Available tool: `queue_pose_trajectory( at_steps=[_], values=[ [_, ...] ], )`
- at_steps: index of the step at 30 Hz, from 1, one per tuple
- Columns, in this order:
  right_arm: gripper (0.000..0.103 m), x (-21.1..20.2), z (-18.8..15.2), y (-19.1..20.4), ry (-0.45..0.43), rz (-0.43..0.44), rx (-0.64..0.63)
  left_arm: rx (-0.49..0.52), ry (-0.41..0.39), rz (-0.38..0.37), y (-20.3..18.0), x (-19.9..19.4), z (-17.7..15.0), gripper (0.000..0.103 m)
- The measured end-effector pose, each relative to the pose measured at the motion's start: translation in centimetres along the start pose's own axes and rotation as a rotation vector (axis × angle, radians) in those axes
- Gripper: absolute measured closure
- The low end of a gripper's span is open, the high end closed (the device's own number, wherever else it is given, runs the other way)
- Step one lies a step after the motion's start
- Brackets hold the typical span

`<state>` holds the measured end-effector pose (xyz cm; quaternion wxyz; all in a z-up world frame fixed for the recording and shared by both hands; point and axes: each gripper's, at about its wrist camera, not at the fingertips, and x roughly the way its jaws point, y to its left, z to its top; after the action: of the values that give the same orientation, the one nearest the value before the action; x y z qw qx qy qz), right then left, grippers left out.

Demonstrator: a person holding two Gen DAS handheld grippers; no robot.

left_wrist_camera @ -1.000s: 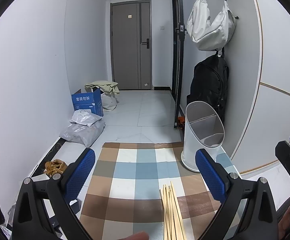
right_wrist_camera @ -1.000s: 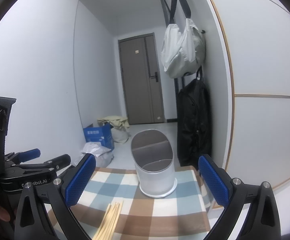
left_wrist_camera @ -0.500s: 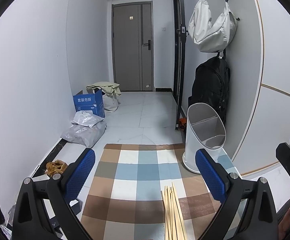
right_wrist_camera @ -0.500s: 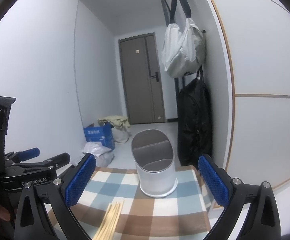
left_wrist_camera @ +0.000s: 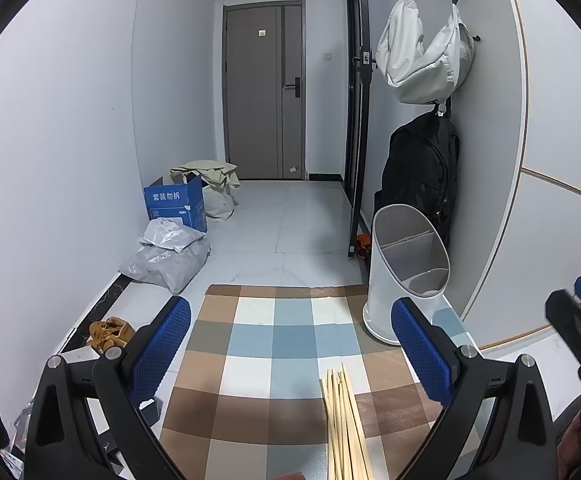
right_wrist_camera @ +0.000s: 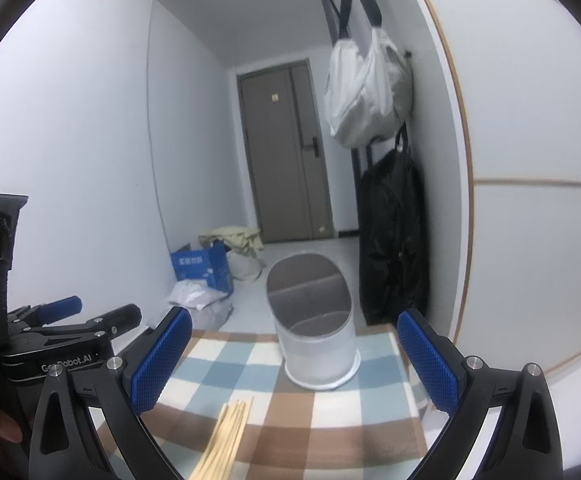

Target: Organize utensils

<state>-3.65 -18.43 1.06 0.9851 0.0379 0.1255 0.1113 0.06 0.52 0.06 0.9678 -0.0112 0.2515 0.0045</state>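
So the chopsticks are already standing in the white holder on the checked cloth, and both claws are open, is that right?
Not quite. The chopsticks lie flat on the checked cloth; the white holder is empty, as the left wrist view shows. Both the left claw and the right claw are open.

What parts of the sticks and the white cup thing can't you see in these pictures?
- Chopsticks: near ends cut off by the bottom edge in both wrist views, so the count is unclear.
- Utensil holder: the floor of its compartments is hidden by its own wall; the left gripper finger covers part of its base.
- Right wrist view: the holder looks soft and blurred there.
- Right gripper: open, hiding nothing of either.
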Motion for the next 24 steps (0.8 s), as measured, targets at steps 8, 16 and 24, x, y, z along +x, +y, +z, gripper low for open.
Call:
queue_pose_trajectory(
  at_steps=[8,16,24],
  values=[
    [0.009,5.5,-0.4,0.2,0.293,0.094,0.028,-0.074,0.053,0.005,2.6,1.4,0.1,0.005],
    [0.037,13.0,-4.1,2.9,0.617,0.239,0.015,-0.195,0.194,0.04,6.9,4.0,-0.3,0.005],
    [0.066,19.1,-7.5,4.8,0.878,0.267,0.013,-0.296,0.217,0.023,9.3,5.6,-0.6,0.005]
  ],
)
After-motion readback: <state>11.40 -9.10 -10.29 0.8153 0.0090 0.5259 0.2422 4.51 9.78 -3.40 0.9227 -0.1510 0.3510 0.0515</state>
